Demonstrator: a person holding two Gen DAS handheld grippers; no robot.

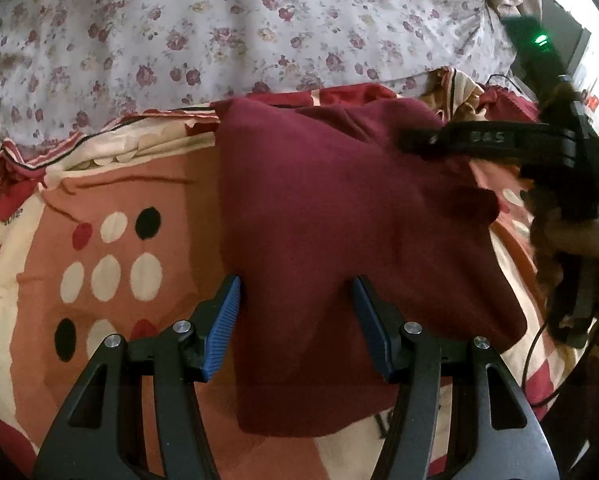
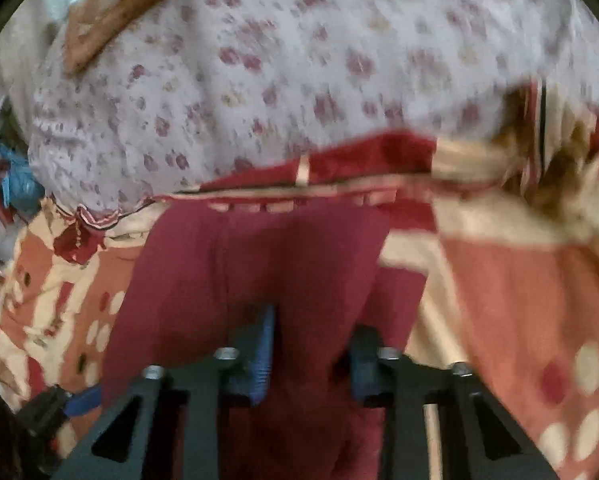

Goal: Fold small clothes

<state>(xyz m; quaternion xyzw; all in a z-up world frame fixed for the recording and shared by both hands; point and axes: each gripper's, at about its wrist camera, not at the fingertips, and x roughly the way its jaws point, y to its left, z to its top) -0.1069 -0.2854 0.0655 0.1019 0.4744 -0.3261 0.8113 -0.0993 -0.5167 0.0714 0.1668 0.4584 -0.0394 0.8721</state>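
A dark maroon garment (image 1: pixel 331 216) lies folded on the patterned bedspread (image 1: pixel 111 248). My left gripper (image 1: pixel 297 304) is open, its blue-padded fingers (image 1: pixel 224 320) set apart over the garment's near left edge, with cloth between them. In the left wrist view the right gripper (image 1: pixel 499 140) reaches in from the right over the garment's far right corner. In the blurred right wrist view my right gripper (image 2: pixel 313 344) is open, straddling the maroon garment (image 2: pixel 259 264) with cloth between its fingers (image 2: pixel 261 356).
A white floral quilt (image 1: pixel 239 28) is piled behind the garment and also shows in the right wrist view (image 2: pixel 299 60). The orange, cream and red bedspread (image 2: pixel 519 300) extends on both sides. A black cable (image 1: pixel 539 352) hangs at the right.
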